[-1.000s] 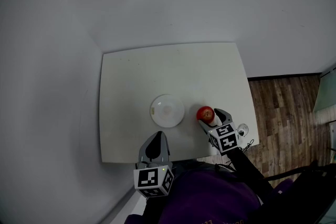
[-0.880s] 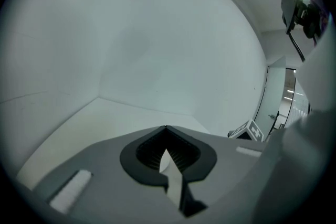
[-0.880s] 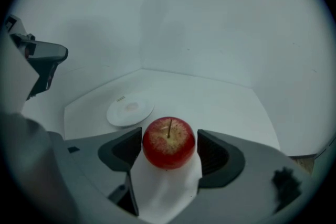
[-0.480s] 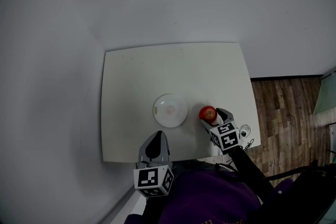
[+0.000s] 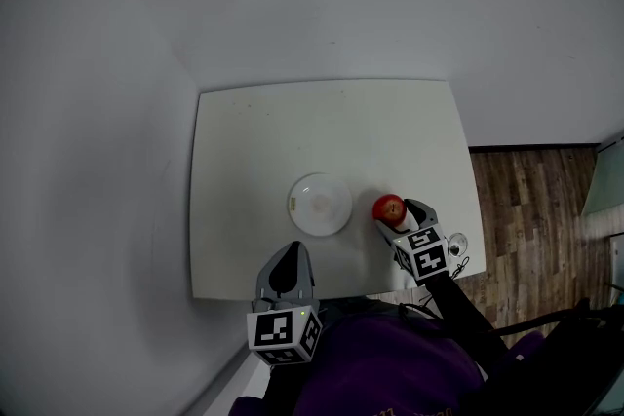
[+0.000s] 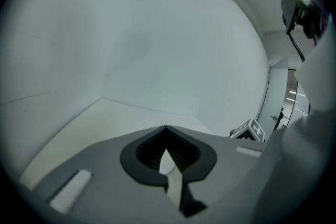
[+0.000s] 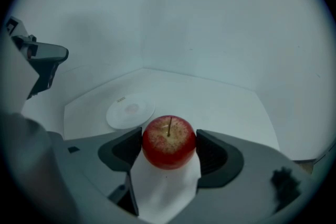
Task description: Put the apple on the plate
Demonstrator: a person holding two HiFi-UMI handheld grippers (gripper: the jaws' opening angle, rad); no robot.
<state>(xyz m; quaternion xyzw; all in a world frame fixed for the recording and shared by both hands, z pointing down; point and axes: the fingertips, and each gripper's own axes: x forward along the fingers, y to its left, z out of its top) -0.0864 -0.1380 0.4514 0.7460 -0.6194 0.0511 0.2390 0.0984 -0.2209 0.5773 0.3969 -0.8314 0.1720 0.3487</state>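
Observation:
A red apple [image 5: 389, 208] stands on the white table [image 5: 253, 132] near its front right, just right of a white plate [image 5: 320, 204]. My right gripper [image 5: 395, 214] is shut on the apple, one dark pad pressed against each side. The right gripper view has the apple [image 7: 169, 141] stem up between the pads of that gripper [image 7: 169, 148], with the empty plate [image 7: 130, 110] beyond it to the left. My left gripper [image 5: 289, 253] hovers over the table's front edge, below the plate. It is shut and empty, its tips meeting [image 6: 166, 129].
Plain grey walls meet behind the table. Wooden floor [image 5: 531, 200] lies beyond the table's right edge. The left gripper [image 7: 46, 57] shows at the left of the right gripper view. The right gripper's marker cube [image 6: 248, 130] shows in the left gripper view.
The head view has shifted slightly. The apple, the plate and both grippers keep the same places relative to each other.

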